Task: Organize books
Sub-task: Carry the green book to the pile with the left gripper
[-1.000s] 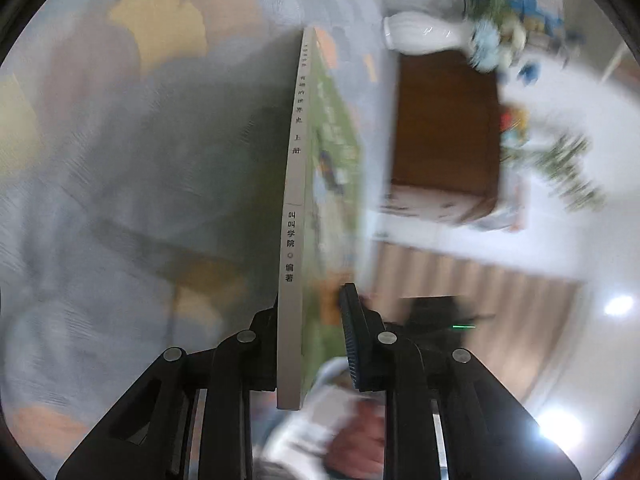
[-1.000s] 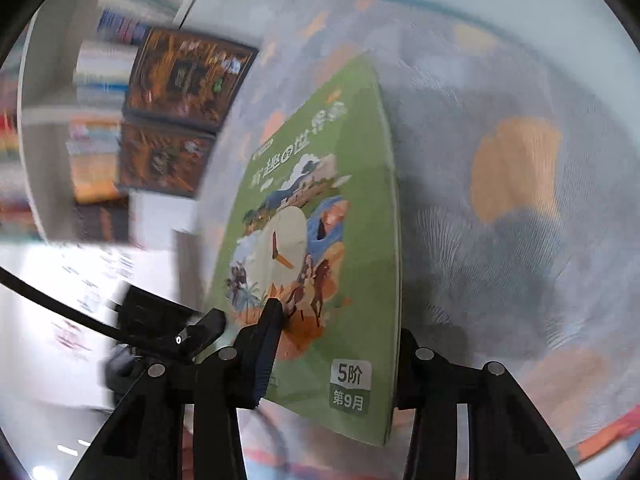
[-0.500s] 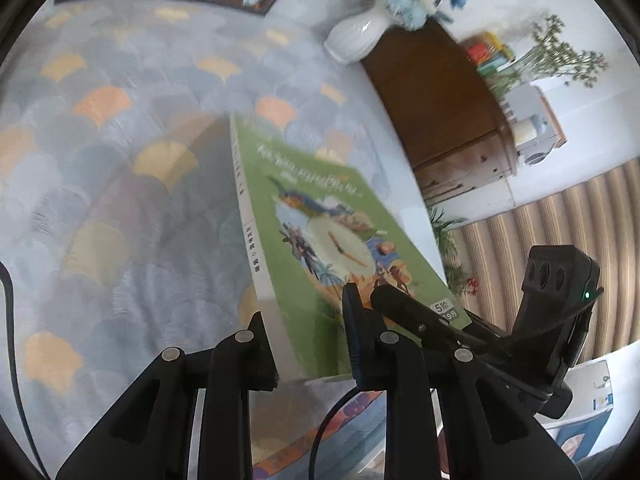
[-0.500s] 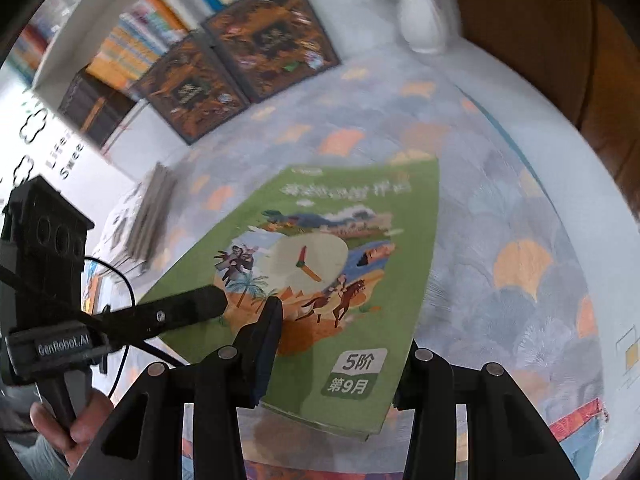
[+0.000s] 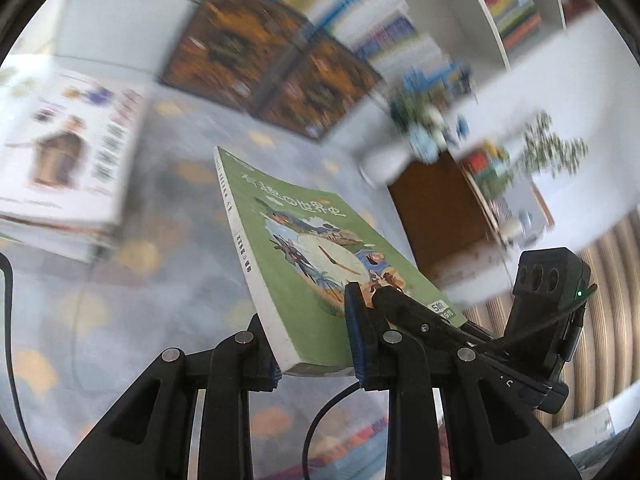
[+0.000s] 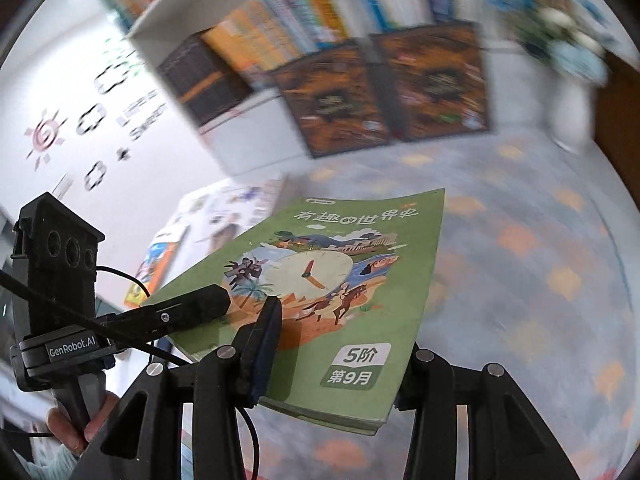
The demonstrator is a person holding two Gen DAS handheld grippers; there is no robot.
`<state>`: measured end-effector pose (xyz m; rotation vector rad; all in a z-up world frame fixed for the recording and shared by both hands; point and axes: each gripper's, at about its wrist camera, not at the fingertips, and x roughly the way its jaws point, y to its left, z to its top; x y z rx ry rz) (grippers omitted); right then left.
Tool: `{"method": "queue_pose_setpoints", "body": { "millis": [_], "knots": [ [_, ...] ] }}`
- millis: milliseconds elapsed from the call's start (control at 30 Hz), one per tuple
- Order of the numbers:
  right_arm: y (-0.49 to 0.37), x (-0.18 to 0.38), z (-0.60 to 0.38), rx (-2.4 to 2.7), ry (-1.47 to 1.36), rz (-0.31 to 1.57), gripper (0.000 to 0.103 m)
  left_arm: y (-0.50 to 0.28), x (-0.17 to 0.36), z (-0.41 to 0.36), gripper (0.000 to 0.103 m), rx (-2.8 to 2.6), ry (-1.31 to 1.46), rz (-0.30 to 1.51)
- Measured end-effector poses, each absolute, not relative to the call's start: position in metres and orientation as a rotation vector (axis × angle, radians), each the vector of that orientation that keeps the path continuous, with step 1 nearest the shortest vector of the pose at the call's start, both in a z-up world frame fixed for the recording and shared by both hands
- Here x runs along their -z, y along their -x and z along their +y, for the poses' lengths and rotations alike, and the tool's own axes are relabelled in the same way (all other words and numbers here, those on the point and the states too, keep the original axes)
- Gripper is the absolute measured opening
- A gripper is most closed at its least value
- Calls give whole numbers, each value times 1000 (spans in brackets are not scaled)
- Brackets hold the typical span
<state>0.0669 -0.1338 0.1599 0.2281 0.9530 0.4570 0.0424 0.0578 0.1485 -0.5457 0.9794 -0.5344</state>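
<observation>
- Setting: a carpet [image 6: 520, 280] of pale grey-blue pile with orange and yellow scale patches, running up to a white bookcase [image 6: 280, 20] packed with bright spines.
- Nearest: the green paperback book [image 6: 344, 280] with a clock picture on its cover is raised clear of the carpet, tilted, far end toward the bookcase.
- Right gripper [image 6: 336, 368] pinches the book's near corner across its thickness; left gripper [image 5: 312, 344] straddles the spine corner, its jaws easing apart, so the load probably passes to the right.
- Judged technique: keep the right pinch firm, since the cover bows; hold the book level while carrying.
- Beside the book: a low stack of white picture books [image 5: 64, 168] on the carpet, a likely resting place.
- Beyond: two dark ornate boxes [image 6: 392, 92] at the bookcase foot, and a white vase [image 6: 572, 112] of flowers by a brown cabinet [image 5: 436, 208], to be cleared.
</observation>
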Motion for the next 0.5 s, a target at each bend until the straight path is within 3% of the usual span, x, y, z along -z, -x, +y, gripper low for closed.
{"method": "queue_pose_setpoints", "body": {
  "millis": [200, 500],
  "knots": [
    [-113, -159, -40, -593, -143, 946, 43, -59, -152, 145, 23, 377, 600, 899],
    [-170, -125, 41, -613, -94, 994, 43, -104, -120, 216, 23, 272, 669, 921]
  ]
}}
